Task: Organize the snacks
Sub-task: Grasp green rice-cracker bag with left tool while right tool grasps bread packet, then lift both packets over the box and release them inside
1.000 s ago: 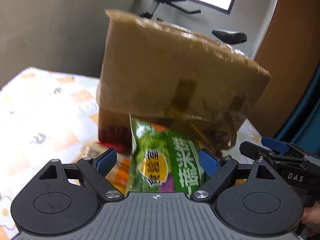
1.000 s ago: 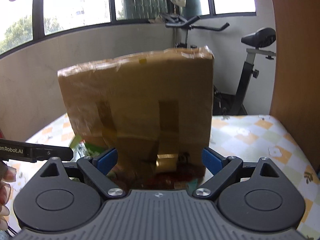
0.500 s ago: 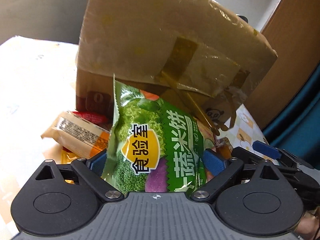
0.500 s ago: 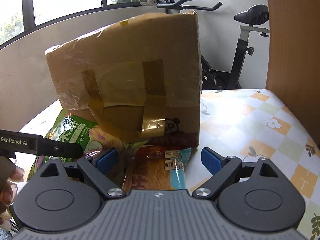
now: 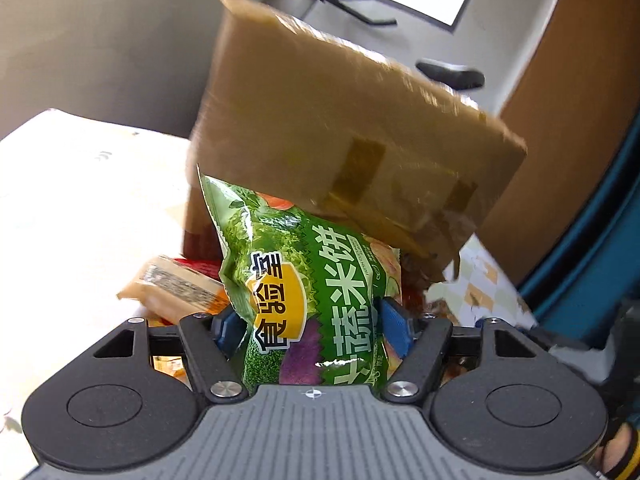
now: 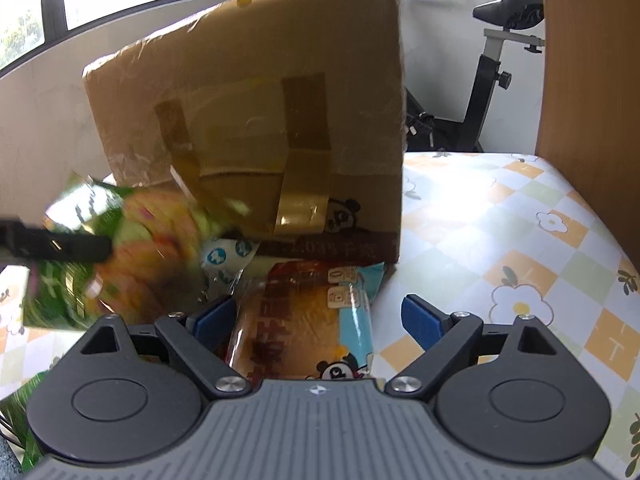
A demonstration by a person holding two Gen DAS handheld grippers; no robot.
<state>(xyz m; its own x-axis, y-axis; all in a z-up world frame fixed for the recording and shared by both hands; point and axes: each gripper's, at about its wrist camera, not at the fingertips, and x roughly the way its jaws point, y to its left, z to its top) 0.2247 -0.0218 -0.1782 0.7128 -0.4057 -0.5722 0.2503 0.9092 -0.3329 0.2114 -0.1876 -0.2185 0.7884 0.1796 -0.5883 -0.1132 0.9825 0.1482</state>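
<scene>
left hand-held gripper (image 5: 312, 326): jaws closing, green snack bag (image 5: 304, 292) between blue pads, upright before the tilted cardboard box (image 5: 344, 128). right hand-held gripper (image 6: 320, 316): jaws wide, holding nothing, brown-and-blue snack packet (image 6: 304, 312) lying between them on the checked desk (image 6: 500, 240).

One cardboard box (image 6: 248, 120), four snack packets, one exercise bike (image 6: 496, 64)

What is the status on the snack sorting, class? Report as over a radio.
Left gripper closing around green crinkly snack bag. Right gripper open over brown-and-blue snack packet. Taped brown cardboard box tipped over the pile, crowding both.
</scene>
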